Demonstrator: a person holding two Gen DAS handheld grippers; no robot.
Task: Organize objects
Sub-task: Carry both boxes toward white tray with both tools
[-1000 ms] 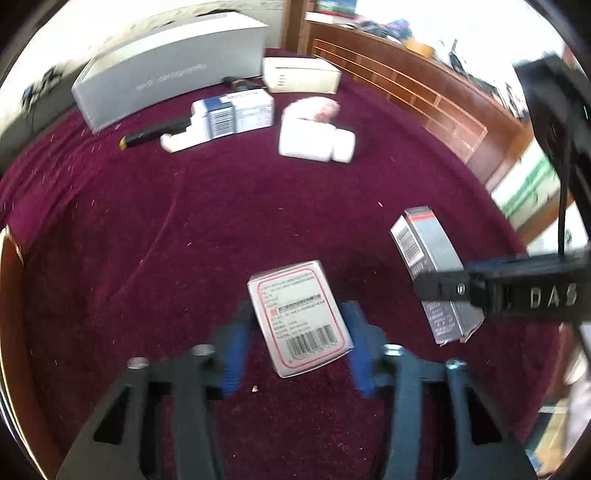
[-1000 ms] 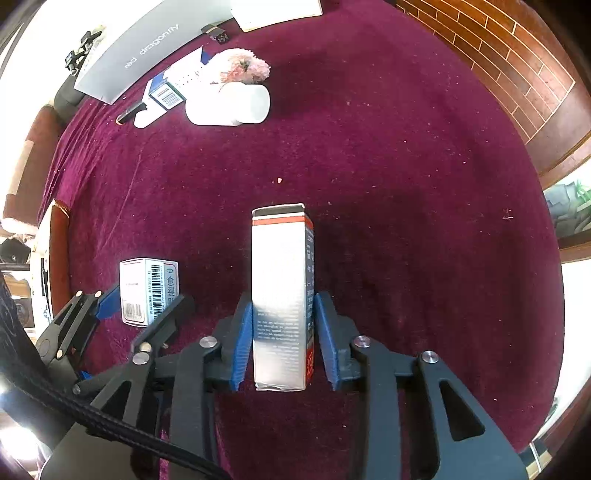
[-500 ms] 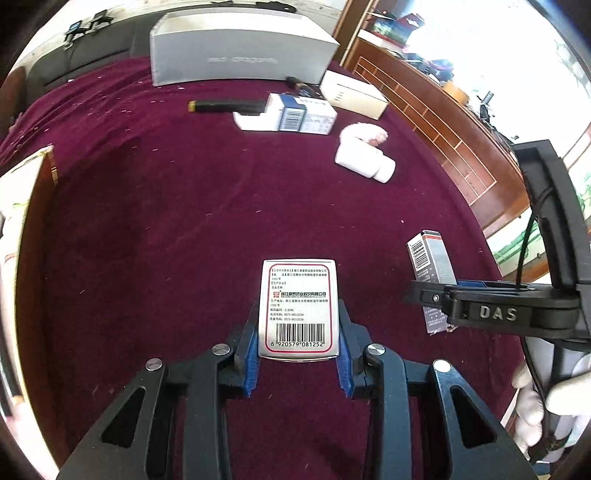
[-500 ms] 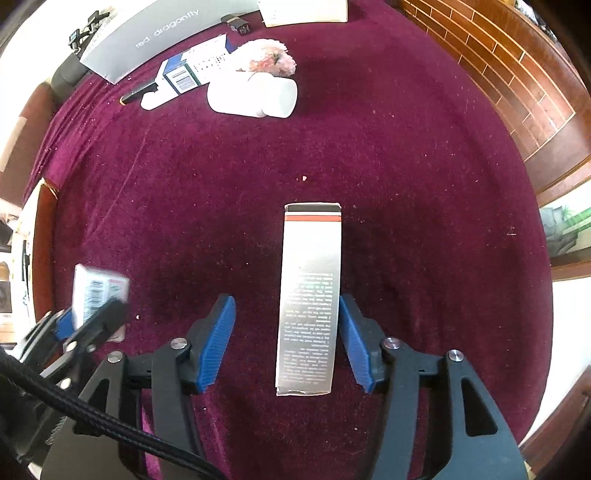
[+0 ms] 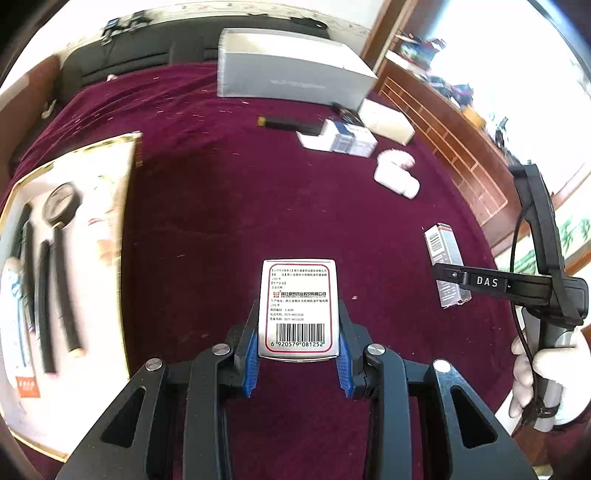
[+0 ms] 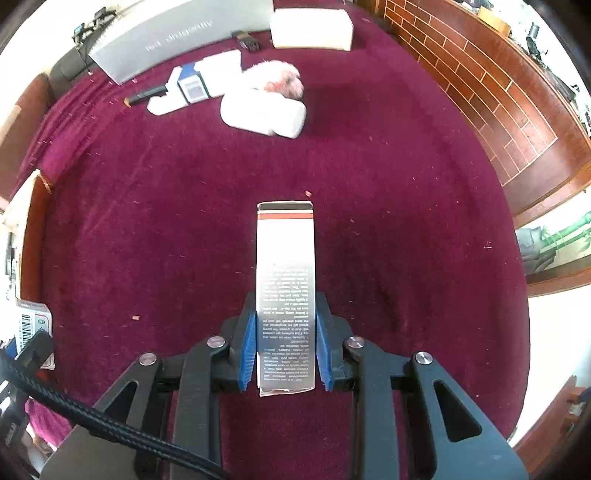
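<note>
Your left gripper [image 5: 298,345] holds the white medicine box [image 5: 298,308] with the red border and barcode: its jaws are pressed against the box's two long sides at the barcode end, and the rest of the box sticks out forward past the blue pads [image 5: 252,354]. Whether the box is touching the maroon cloth of the table [image 5: 229,206] or raised off it, you cannot tell from this view. Your right gripper [image 6: 285,343] has its jaws closed narrow on the tall silver carton [image 6: 285,295], the blue pads flat against both long sides of its lower half, while the end with the black and red bands points away from you, well beyond the fingertips. In the left wrist view that same carton [image 5: 445,266] shows off to the right, partly behind the black arm marked DAS, with your gloved right hand [image 5: 550,376] on the handle. Further back on the table lie a white bottle [image 6: 264,114] on its side with a pink fluffy thing [image 6: 282,77] touching it, a blue and white box [image 6: 201,79] just beside a black pen [image 6: 146,96], a white box [image 6: 312,27] and a large grey box [image 6: 177,37] at the far edge. To your left, a light tray [image 5: 110,177] with a gilt rim carries black rods [image 5: 61,295] and a round gauge-like object [image 5: 61,203], blurred.
</note>
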